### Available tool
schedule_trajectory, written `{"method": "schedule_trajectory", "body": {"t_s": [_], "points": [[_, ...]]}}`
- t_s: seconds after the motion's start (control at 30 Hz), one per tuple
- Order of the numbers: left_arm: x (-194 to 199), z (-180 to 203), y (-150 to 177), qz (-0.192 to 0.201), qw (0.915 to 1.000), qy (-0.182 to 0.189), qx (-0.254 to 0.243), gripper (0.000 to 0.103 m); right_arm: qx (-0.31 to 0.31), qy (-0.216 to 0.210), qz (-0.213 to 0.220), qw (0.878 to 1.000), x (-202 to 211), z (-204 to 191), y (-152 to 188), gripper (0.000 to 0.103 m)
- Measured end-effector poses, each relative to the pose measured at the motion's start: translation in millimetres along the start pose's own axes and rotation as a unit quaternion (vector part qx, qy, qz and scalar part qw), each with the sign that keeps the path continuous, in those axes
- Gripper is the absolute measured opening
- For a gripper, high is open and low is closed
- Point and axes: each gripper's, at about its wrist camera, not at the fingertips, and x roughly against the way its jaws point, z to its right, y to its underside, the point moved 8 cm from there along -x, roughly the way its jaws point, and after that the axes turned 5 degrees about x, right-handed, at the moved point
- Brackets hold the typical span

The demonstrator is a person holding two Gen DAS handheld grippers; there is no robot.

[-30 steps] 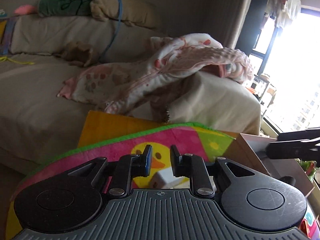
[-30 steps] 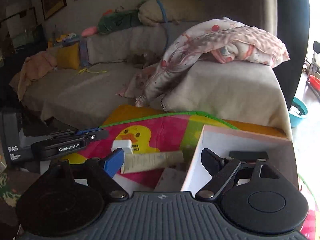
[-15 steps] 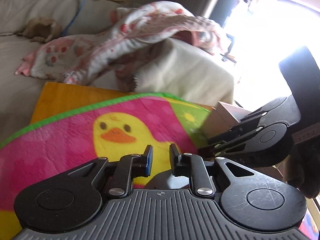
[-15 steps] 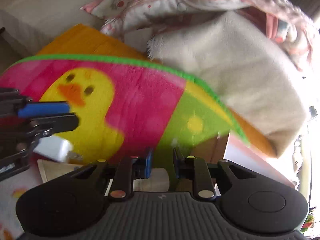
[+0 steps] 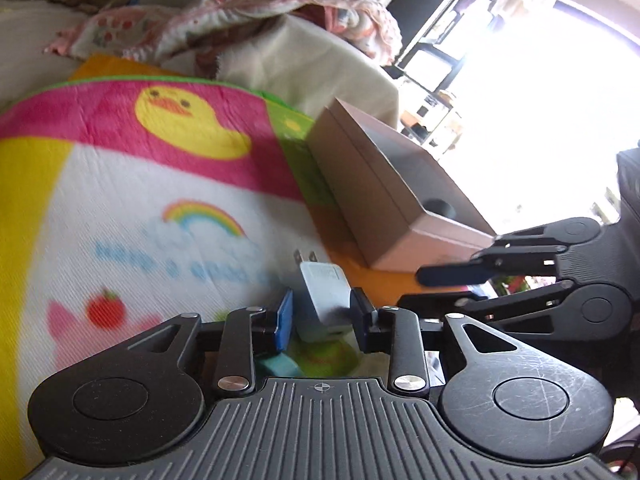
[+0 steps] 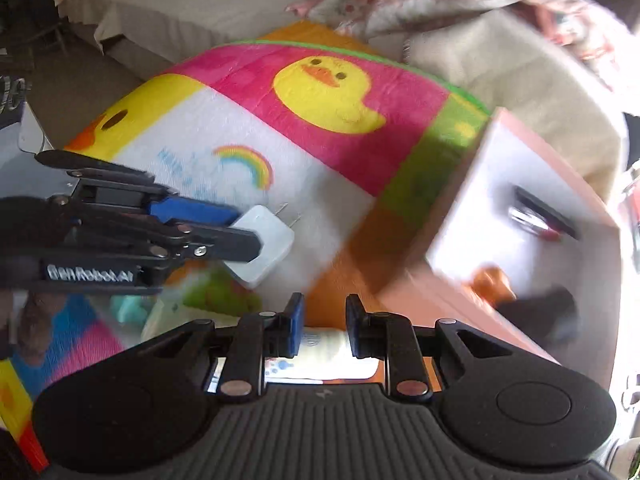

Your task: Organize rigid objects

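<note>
My left claw (image 5: 322, 314) is closed on a white USB wall charger (image 5: 324, 300), its two metal prongs pointing away from me, lifted just above a bright children's towel (image 5: 160, 200) printed with a yellow duck and a rainbow. From the right wrist view the same charger (image 6: 260, 244) shows pinched between the left claw's (image 6: 244, 228) blue-padded fingers, clear of the cloth. My right claw (image 6: 322, 322) hovers low over the towel's (image 6: 320, 152) near edge with its jaws partly apart; a pale tube-like item lies below them, and I cannot tell whether they touch it. To the right stands an open pinkish cardboard box (image 6: 460, 200), white inside, already holding a few blurred things: a dark flat item, something orange and something black. I judge the sorting to be partly done: some objects are in the box (image 5: 384, 184), the charger is in hand but not yet over it, and a small teal piece (image 5: 280, 366) near the towel's edge looks left to collect. The left claw points forward, with the box ahead and to its right; the right claw sits just beside the box's near corner.
</note>
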Motion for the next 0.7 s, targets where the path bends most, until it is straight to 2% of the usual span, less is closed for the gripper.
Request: {"method": "schedule_trajectory", "body": {"t_s": [0.03,0.07,0.1,0.17,0.27,0.4,0.43,0.47,0.57,0.6,0.7], "points": [[0,5,3,-0.004,1.0,0.001,0.0,0.034,0.002,0.008,0.018,1.0,10,3,9,0.033],[-1,9,6,-0.007,1.0,0.001,-0.002,0.034,0.003,0.011,0.04,0.999,25,4,19,0.047],[-2,14,8,-0.01,0.9999,-0.002,-0.005,0.034,0.001,0.005,0.06,0.998,36,5,28,0.066],[-3,23,11,-0.008,0.9997,-0.013,-0.018,0.034,-0.011,-0.025,0.087,0.996,57,4,51,0.08],[7,42,13,0.016,0.997,-0.037,-0.067,0.034,-0.014,-0.042,0.095,0.994,75,-4,82,0.08],[27,74,27,0.016,0.9868,-0.053,-0.152,0.034,-0.001,-0.011,0.09,0.996,73,-9,123,0.081],[31,83,35,0.008,0.9838,-0.053,-0.171,0.034,-0.005,0.0,0.109,0.994,77,-5,128,0.082],[34,90,42,0.0,0.981,-0.053,-0.187,0.034,-0.005,0.023,0.116,0.993,78,-1,133,0.083],[38,104,61,-0.013,0.9718,-0.068,-0.225,0.034,-0.014,0.148,0.142,0.979,77,23,141,0.083],[36,107,67,-0.018,0.9683,-0.076,-0.237,0.034,-0.031,0.161,0.151,0.975,78,33,142,0.083],[23,109,79,-0.04,0.9587,-0.098,-0.264,0.034,-0.093,0.099,0.177,0.975,88,45,154,0.083]]}}
